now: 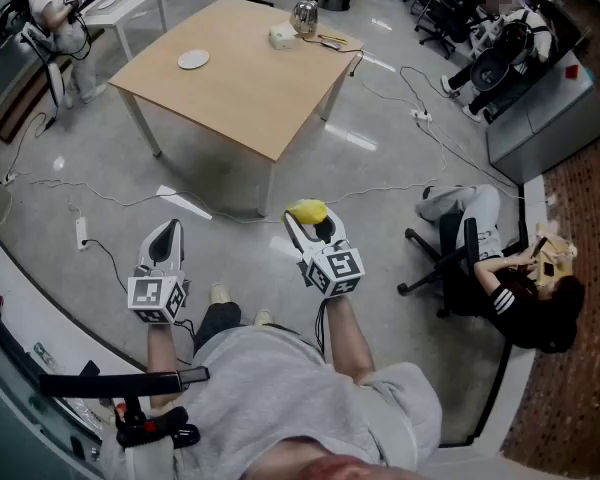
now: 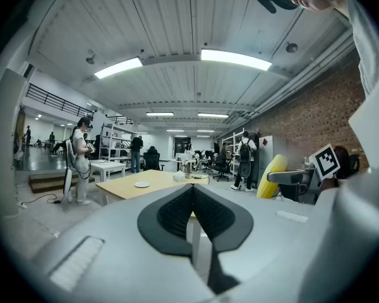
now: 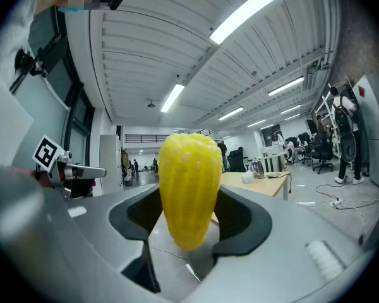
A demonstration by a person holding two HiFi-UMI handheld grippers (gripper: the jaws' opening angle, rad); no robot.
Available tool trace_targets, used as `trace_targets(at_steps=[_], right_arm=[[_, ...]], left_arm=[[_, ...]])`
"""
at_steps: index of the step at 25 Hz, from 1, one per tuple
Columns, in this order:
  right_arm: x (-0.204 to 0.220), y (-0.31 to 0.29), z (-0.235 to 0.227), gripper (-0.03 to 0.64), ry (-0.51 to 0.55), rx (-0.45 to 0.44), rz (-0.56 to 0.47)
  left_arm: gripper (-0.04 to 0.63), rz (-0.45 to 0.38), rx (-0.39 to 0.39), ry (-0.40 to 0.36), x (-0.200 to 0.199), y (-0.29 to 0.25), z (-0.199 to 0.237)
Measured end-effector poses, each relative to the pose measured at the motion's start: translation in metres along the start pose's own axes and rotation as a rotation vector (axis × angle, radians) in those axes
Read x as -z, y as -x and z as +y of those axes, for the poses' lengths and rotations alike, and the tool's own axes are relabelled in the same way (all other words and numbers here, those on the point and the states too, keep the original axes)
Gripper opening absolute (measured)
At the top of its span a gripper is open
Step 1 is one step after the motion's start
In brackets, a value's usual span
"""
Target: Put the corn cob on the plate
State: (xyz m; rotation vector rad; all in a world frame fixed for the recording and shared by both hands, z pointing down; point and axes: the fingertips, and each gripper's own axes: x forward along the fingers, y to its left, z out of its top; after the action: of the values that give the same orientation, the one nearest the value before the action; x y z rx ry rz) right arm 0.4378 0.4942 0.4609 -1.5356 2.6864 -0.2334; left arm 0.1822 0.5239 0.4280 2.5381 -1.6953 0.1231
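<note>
Gripping the corn cob (image 3: 188, 188), right hand-held gripper (image 1: 314, 228) bears a square-marker cube (image 1: 337, 269).

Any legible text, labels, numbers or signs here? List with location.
None readable as words or numbers.
Left marker cube: black-and-white square pattern, no letters.
Right marker cube: same kind of pattern only.
Red patch on grey cabinet: too small to read.
Corn cob, plate: no print visible.
</note>
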Motion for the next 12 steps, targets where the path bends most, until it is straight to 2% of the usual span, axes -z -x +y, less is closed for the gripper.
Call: trace_targets(at_steps=[8,12], right_arm=[[-0.005,-0.005,0.003,0.259,0.006,-0.02,-0.002],[-0.006,-0.005,0.011,0.259,-0.024,-0.05,-0.014]], left_arm=[[0.02,-0.008,-0.018,-0.009,-0.003,0.002,0.002],[0.02,-0.022,-0.034,0.013,-0.001,0.009,0.006]])
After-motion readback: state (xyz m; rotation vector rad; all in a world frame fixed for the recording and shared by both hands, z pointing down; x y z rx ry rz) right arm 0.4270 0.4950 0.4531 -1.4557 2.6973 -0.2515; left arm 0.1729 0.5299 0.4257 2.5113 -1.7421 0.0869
